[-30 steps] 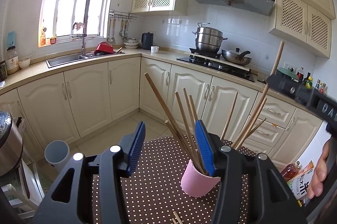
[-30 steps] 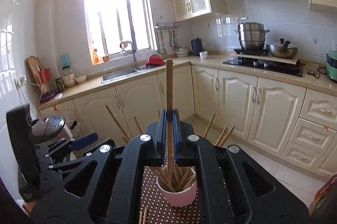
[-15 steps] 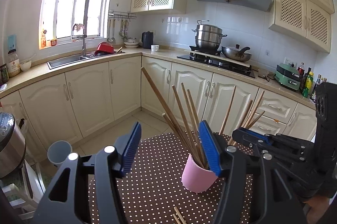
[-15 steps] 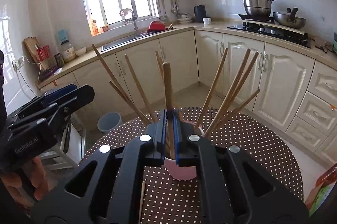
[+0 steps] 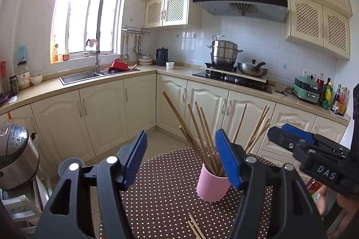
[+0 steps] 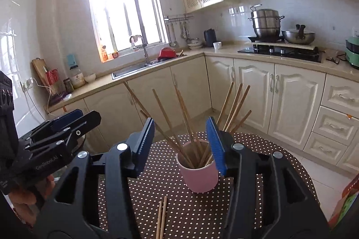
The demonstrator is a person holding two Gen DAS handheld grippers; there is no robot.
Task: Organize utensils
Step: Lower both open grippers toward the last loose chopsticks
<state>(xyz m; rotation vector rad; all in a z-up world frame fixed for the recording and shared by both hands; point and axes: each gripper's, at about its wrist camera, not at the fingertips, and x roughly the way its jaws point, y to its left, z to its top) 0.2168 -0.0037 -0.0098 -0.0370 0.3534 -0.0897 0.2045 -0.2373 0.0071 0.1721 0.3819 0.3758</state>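
A pink cup [image 5: 212,185] stands on the brown dotted table [image 5: 161,198] and holds several wooden chopsticks [image 5: 202,133]. It also shows in the right wrist view [image 6: 199,173] with its chopsticks [image 6: 186,117] fanned out. Two loose chopsticks [image 6: 162,216] lie on the table in front of the cup; they also show in the left wrist view [image 5: 196,227]. My left gripper [image 5: 181,160] is open and empty, above the table just short of the cup. My right gripper [image 6: 180,144] is open and empty, above and just short of the cup.
The right gripper shows at the right of the left wrist view [image 5: 314,156]; the left gripper shows at the left of the right wrist view [image 6: 51,140]. A rice cooker [image 5: 15,156] stands left of the table. Kitchen cabinets [image 5: 134,108] lie beyond. A box [image 6: 345,205] is at right.
My right gripper, shut on one chopstick a second ago, lowered it into the pink cup, opened and let it go. The left gripper stayed open and shifted little.
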